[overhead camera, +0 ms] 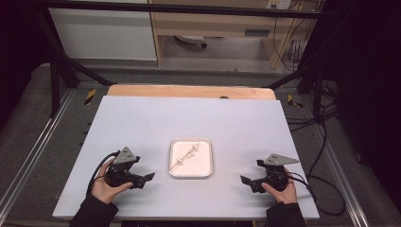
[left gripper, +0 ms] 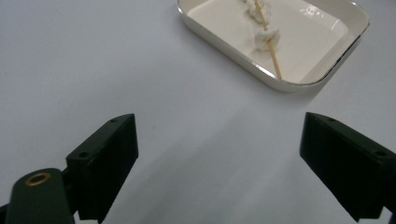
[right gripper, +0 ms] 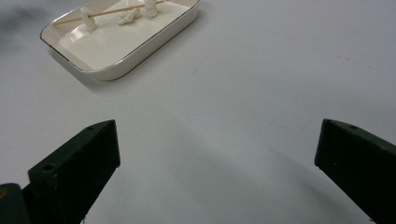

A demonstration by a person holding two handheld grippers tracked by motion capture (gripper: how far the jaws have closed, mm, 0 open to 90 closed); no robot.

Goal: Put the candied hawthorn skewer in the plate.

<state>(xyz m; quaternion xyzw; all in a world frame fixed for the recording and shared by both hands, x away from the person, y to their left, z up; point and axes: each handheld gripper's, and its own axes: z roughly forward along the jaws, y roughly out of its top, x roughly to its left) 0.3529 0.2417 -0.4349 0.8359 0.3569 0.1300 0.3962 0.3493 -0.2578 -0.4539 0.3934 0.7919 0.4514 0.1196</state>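
White desk [overhead camera: 142, 123] is seen under everything, with a dark floor around it. Between the two tongs a white tray [overhead camera: 207, 166] is set, well apart from both. A thin wooden stick [overhead camera: 187, 156] with small white lumps on it is laid inside the tray. The left tongs [overhead camera: 148, 177] and the right tongs [overhead camera: 244, 180] are held wide open, and nothing is gripped (both point at the tray). No reach seems begun yet. Next, the stick would likely be reached for and pinched gently.
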